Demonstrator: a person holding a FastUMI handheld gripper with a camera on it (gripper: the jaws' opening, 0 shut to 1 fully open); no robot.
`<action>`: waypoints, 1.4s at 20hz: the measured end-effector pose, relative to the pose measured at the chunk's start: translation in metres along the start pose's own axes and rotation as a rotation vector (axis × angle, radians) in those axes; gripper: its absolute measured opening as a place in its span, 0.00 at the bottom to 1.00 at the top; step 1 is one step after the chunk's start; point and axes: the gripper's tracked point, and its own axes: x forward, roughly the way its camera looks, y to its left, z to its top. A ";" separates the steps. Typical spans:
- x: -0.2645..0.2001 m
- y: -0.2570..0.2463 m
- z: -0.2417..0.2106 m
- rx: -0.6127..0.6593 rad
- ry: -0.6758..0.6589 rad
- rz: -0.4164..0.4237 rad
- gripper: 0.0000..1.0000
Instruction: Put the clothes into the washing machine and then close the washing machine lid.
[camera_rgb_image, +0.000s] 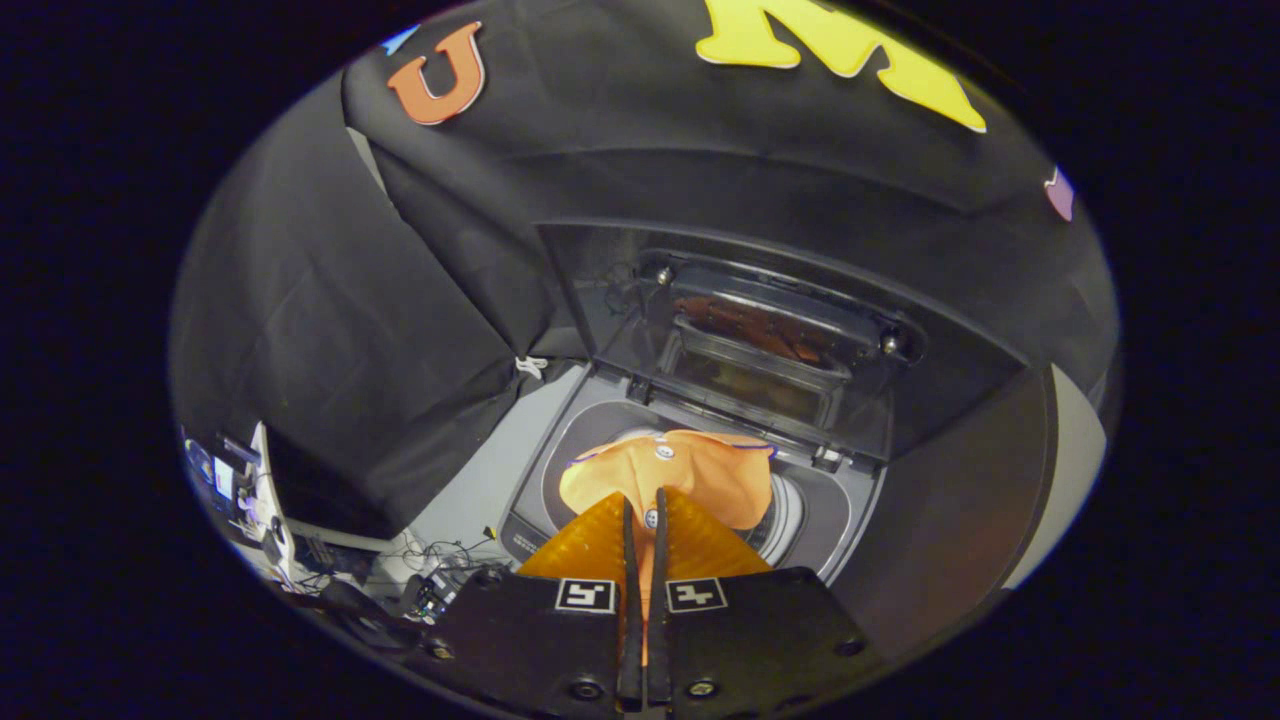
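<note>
Black booth cloth (330, 330) hangs behind and left of the washing machine (860, 500), whose lid (760, 350) stands raised at the far side; cables and gear clutter the near left. The gripper (645, 505) is clamped on the orange garment (690, 470), which hangs just ahead of the fingers over the open drum.

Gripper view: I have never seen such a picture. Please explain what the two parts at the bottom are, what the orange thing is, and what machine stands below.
The camera rides on a hand-held gripper and looks forward along its two fingers, the ridged wedges at the bottom. They are nearly together and pinch an orange garment, which hangs from them above the round drum opening of a top-loading washing machine. The machine's lid stands raised behind the opening, and its glass mirrors some orange. Black cloth walls the booth around it. To one side, on the floor, lie cables and equipment.
</note>
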 end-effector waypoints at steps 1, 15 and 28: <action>0.005 -0.002 -0.002 0.008 0.007 -0.002 0.06; 0.069 -0.028 -0.038 0.062 0.073 -0.072 0.06; 0.123 -0.029 -0.069 0.197 0.077 -0.092 0.06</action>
